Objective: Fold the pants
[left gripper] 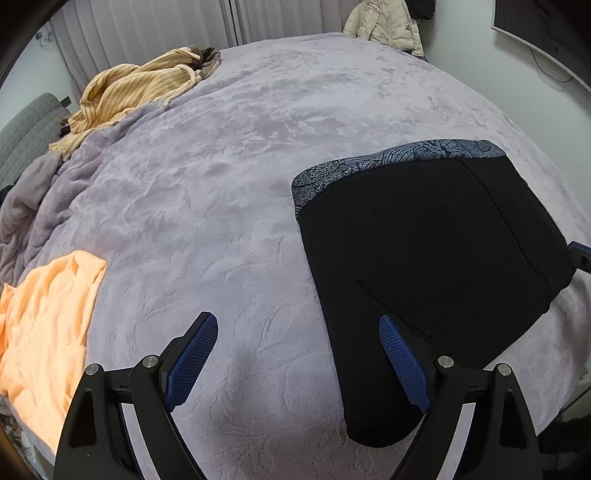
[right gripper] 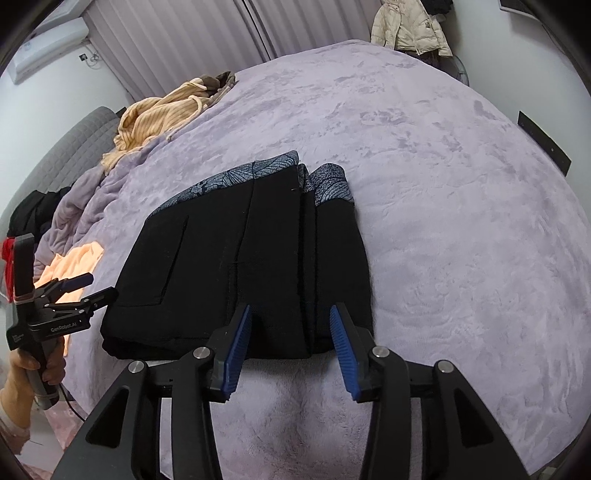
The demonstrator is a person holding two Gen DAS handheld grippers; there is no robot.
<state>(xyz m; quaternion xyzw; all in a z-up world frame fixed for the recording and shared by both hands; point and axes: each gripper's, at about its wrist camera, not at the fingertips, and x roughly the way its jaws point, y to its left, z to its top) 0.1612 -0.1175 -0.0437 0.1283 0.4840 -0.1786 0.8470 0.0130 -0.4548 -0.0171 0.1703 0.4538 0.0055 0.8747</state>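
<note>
Black pants (left gripper: 436, 258) with a grey patterned lining at the waist lie folded in a flat stack on the lilac bedspread (left gripper: 221, 184). They also show in the right wrist view (right gripper: 240, 266). My left gripper (left gripper: 299, 328) is open and empty, above the bedspread at the pants' left edge; it also shows at the left of the right wrist view (right gripper: 98, 286). My right gripper (right gripper: 291, 314) is open and empty, its fingertips just over the near edge of the folded stack.
An orange garment (left gripper: 44, 325) lies at the bed's left edge. A yellow striped garment (left gripper: 133, 92) and a bunched lilac blanket (left gripper: 44, 195) lie at the far left. A cream jacket (left gripper: 388, 22) hangs behind the bed. A grey headboard (right gripper: 70, 155) stands left.
</note>
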